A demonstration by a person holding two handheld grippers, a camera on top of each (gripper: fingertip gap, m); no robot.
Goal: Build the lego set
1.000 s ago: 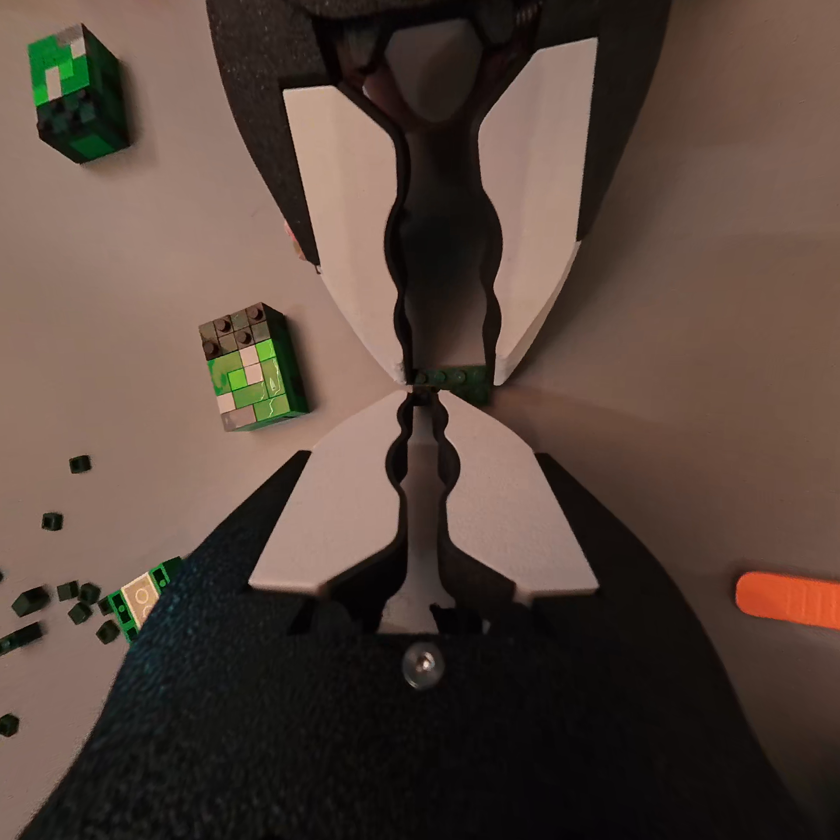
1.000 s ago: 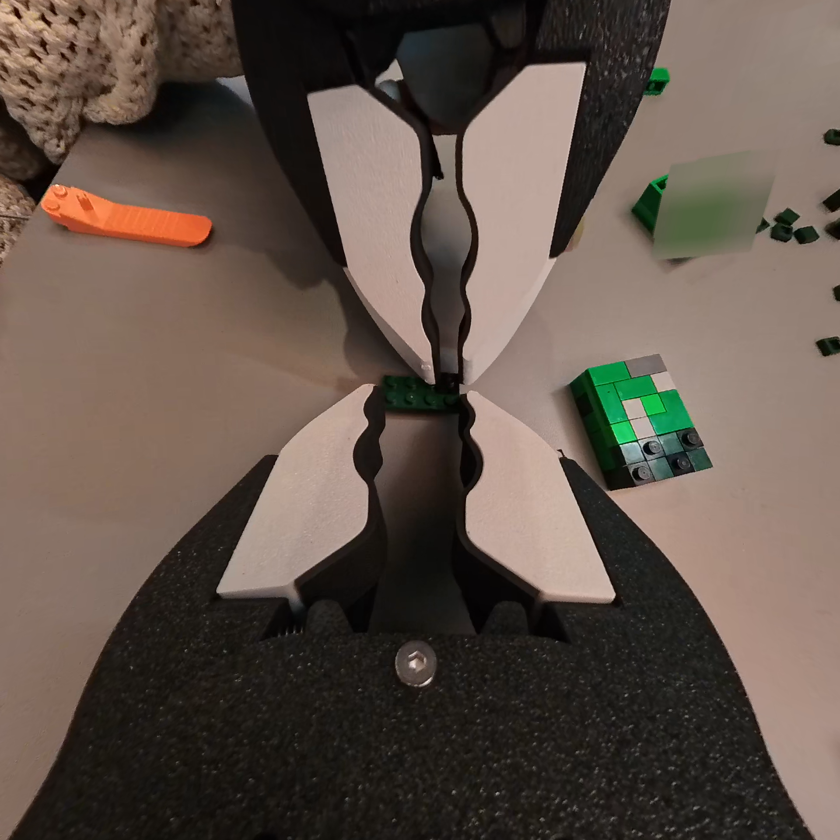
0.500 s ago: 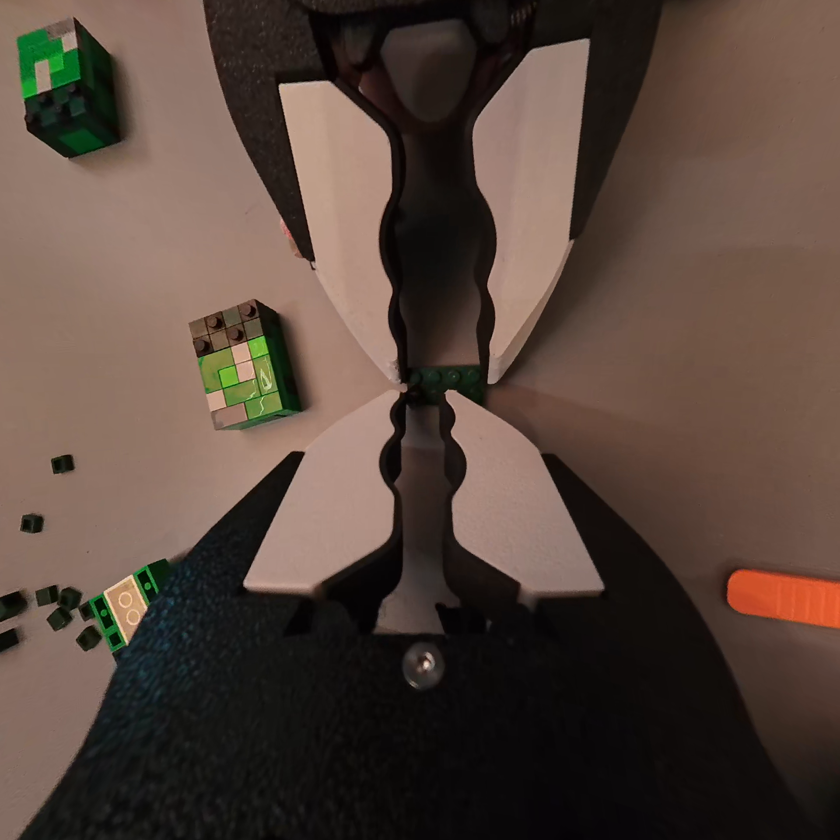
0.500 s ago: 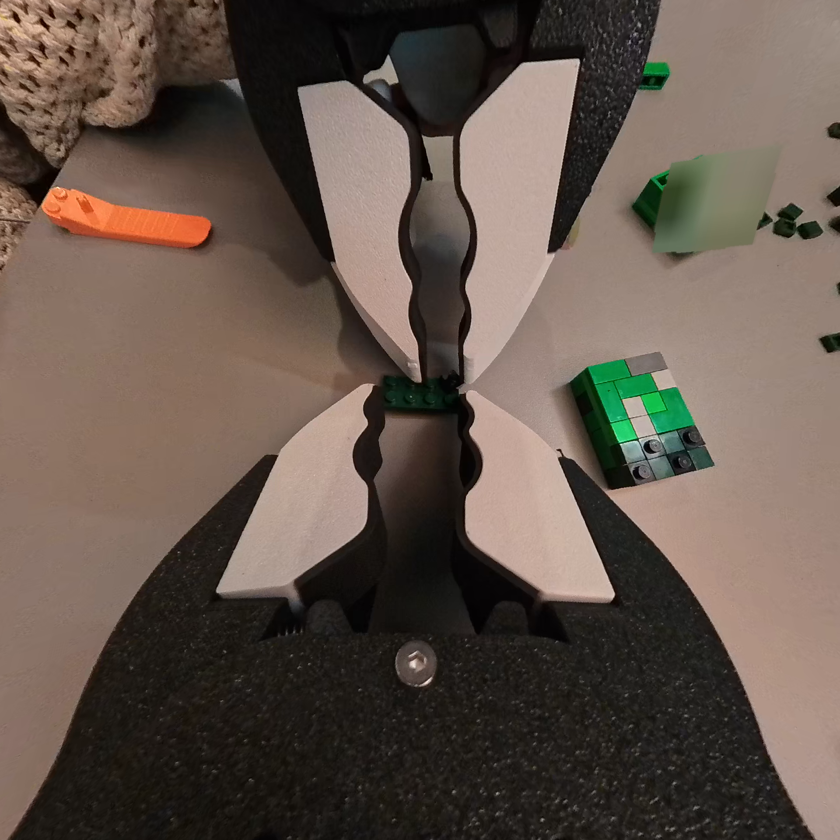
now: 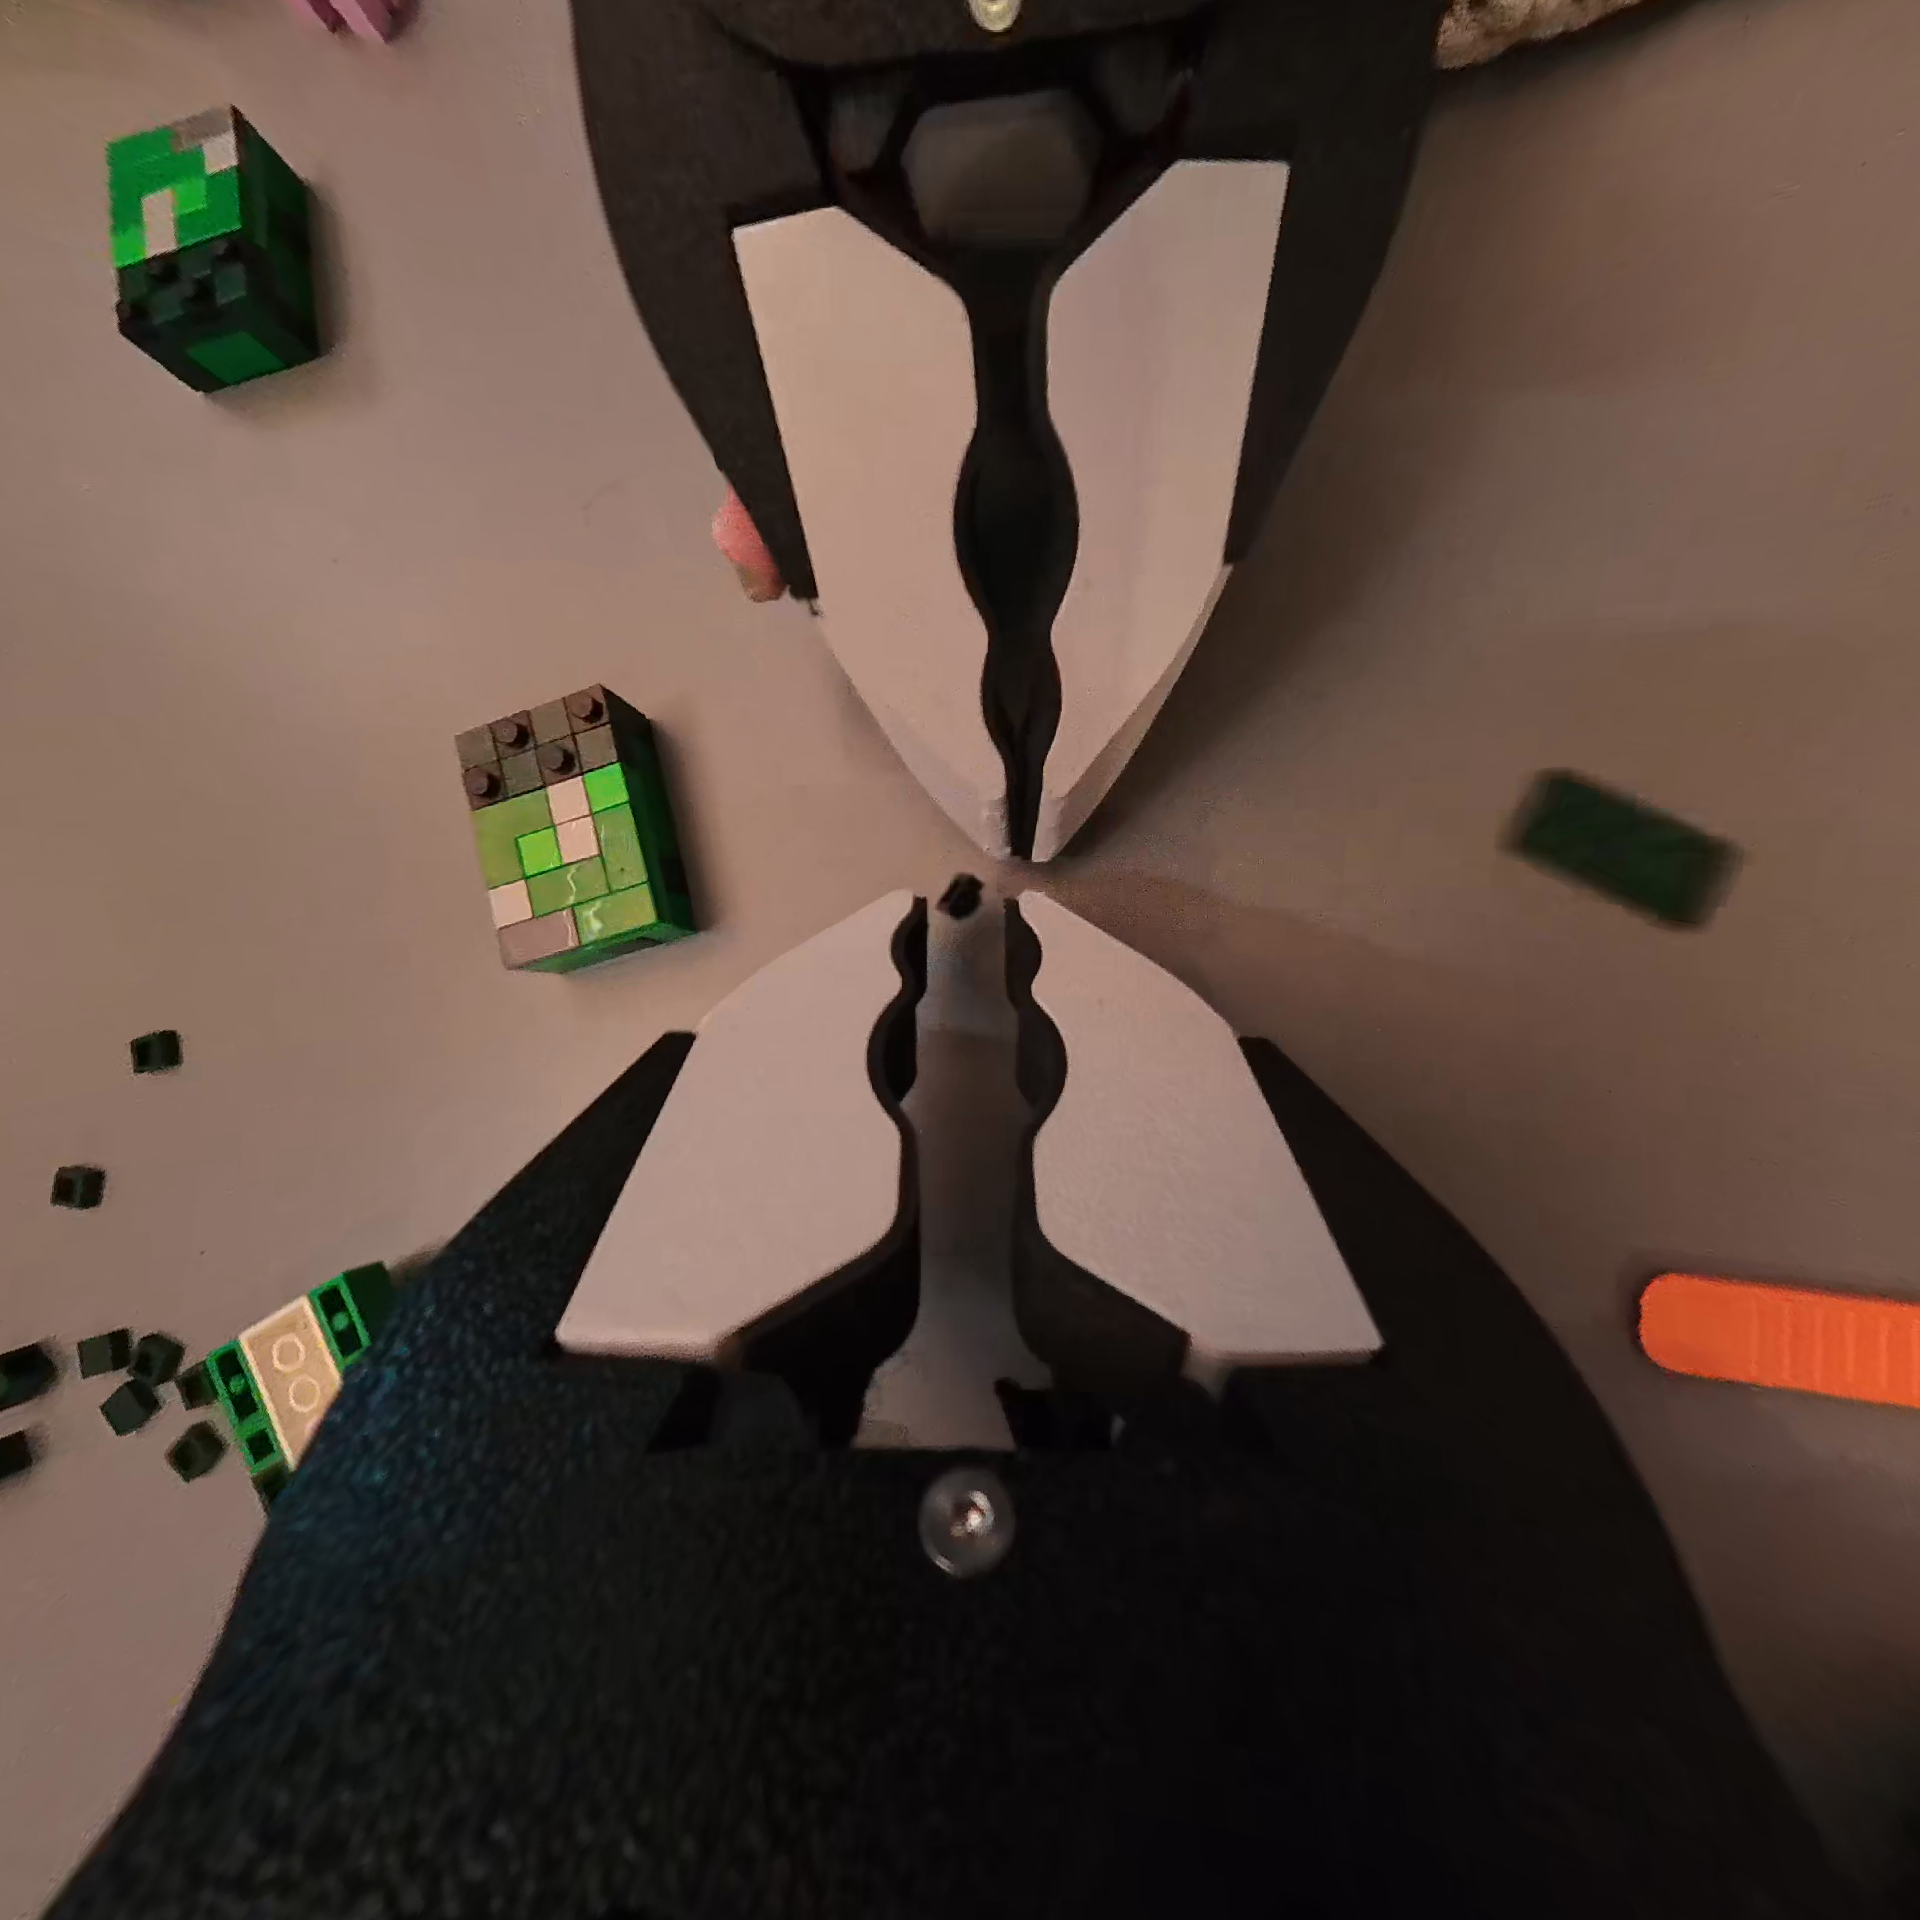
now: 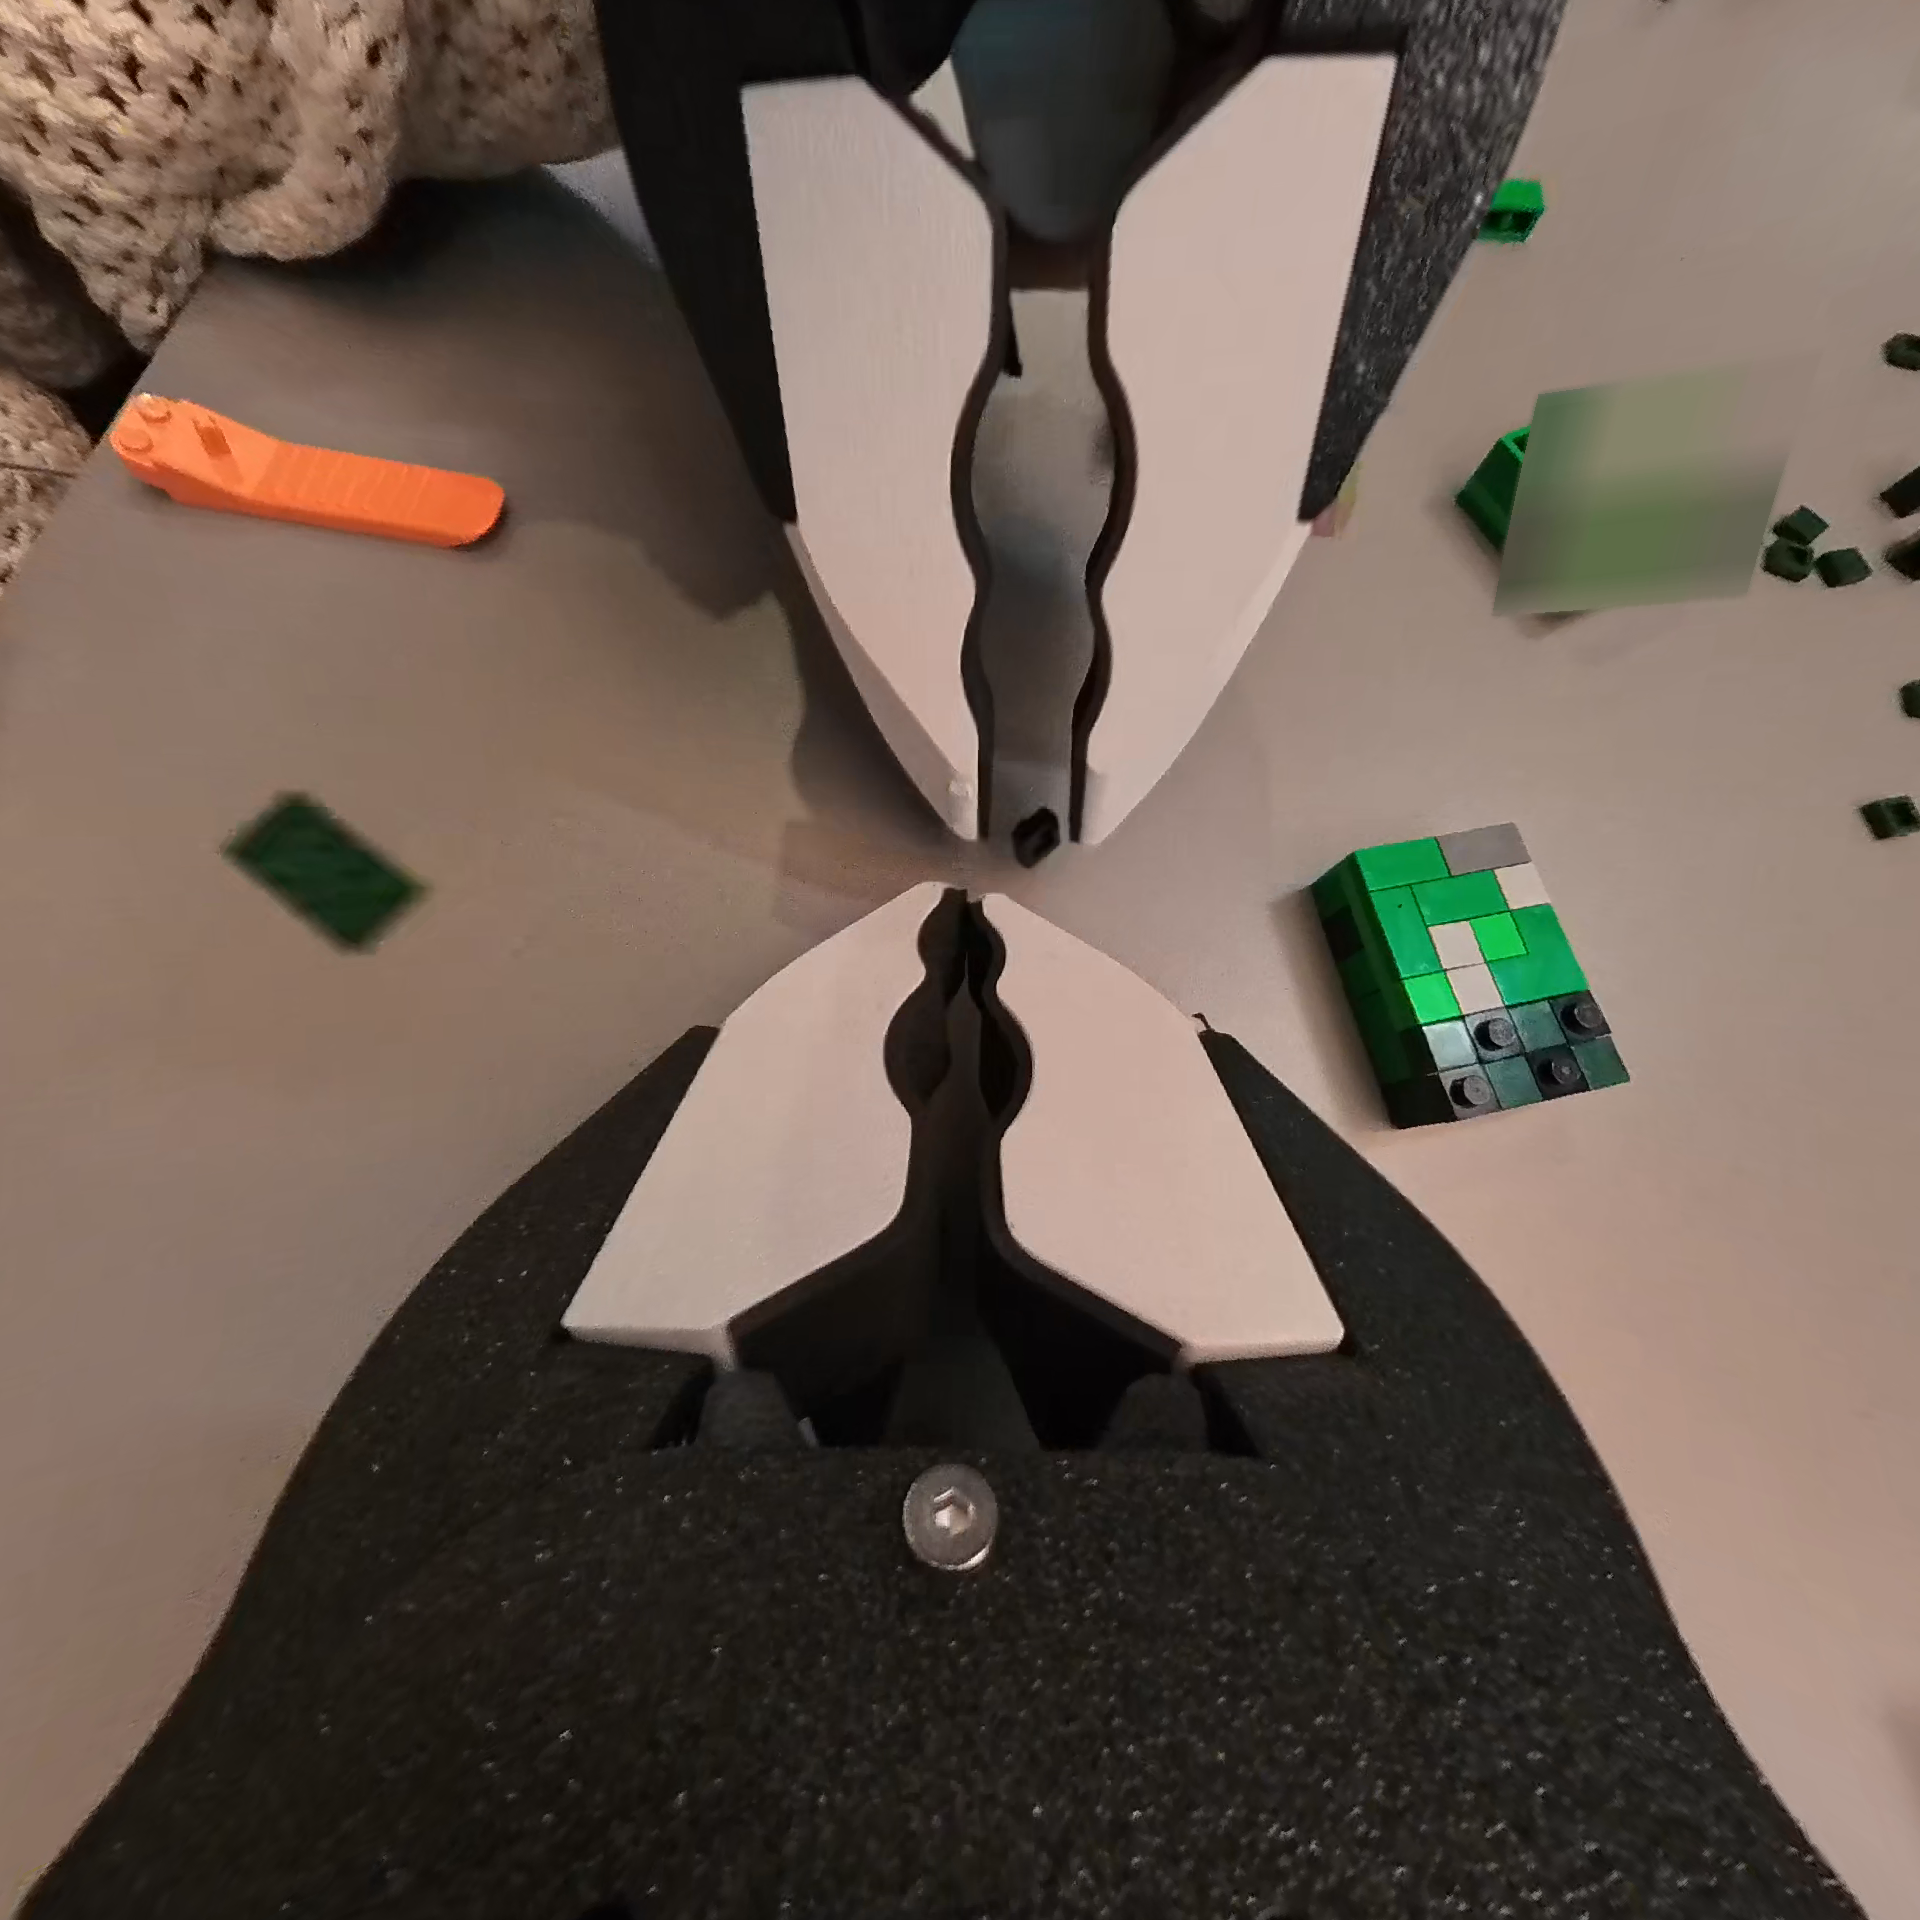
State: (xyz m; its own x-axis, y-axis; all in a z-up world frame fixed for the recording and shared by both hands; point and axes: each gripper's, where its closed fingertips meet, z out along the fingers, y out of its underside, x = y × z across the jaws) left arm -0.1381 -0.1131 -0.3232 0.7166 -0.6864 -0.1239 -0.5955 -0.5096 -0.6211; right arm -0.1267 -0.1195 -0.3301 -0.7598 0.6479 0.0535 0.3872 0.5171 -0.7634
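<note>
My left gripper [image 5: 966,909] is open, and a tiny dark piece [image 5: 958,896] sits loose in the gap between its tips. My right gripper [image 6: 961,909] is shut and empty, tip to tip with the left one [image 6: 1029,831]. In the right wrist view the tiny piece [image 6: 1037,831] also shows between the left tips. A dark green plate [image 5: 1619,862] is motion-blurred over the grey table to the right of both grippers, on the left in the right wrist view [image 6: 324,883]. No gripper holds it.
A green tiled block with dark studs [image 5: 571,847] [image 6: 1465,977] lies beside the grippers. A green cube build [image 5: 213,249] is far left. An orange brick separator [image 5: 1777,1340] [image 6: 312,483], several loose dark pieces [image 5: 135,1392] and knitted fabric [image 6: 208,135] at the table edge. The tips of both grippers are at nearly the same place. From either gripper's tips it is about 15 centimetres to the orange brick separator [image 5: 1777,1340]. It is also in sight in the right wrist view [image 6: 401,488].
The green plate has left the right gripper and shot off sideways. The right gripper has closed fully. The left gripper has opened a little around the tiny piece.
</note>
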